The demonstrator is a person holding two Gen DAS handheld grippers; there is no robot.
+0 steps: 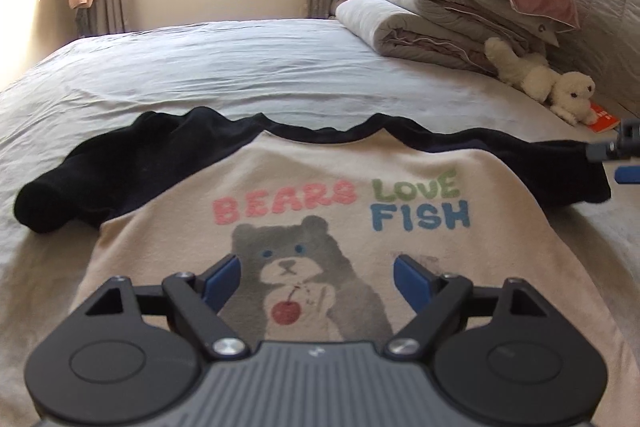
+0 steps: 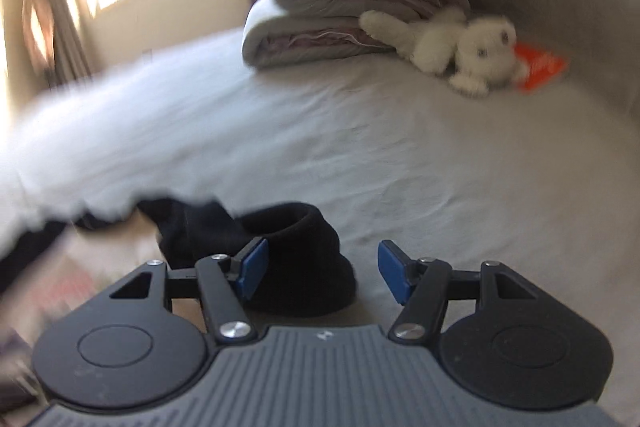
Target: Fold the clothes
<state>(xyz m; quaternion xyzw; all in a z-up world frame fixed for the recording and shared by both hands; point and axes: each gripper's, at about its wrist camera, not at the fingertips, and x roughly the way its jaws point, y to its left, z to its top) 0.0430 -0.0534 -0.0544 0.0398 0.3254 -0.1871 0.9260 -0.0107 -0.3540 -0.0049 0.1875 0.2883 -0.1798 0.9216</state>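
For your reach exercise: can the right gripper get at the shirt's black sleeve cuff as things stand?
Probably yes. The right gripper is open, with the black sleeve cuff lying flat on the bed sheet partly between its fingers, and nothing covers it.

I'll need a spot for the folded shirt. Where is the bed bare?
Bare sheet lies between the shirt collar and the window wall. Crowded: the right side, with stacked bedding, plush toy and orange item.
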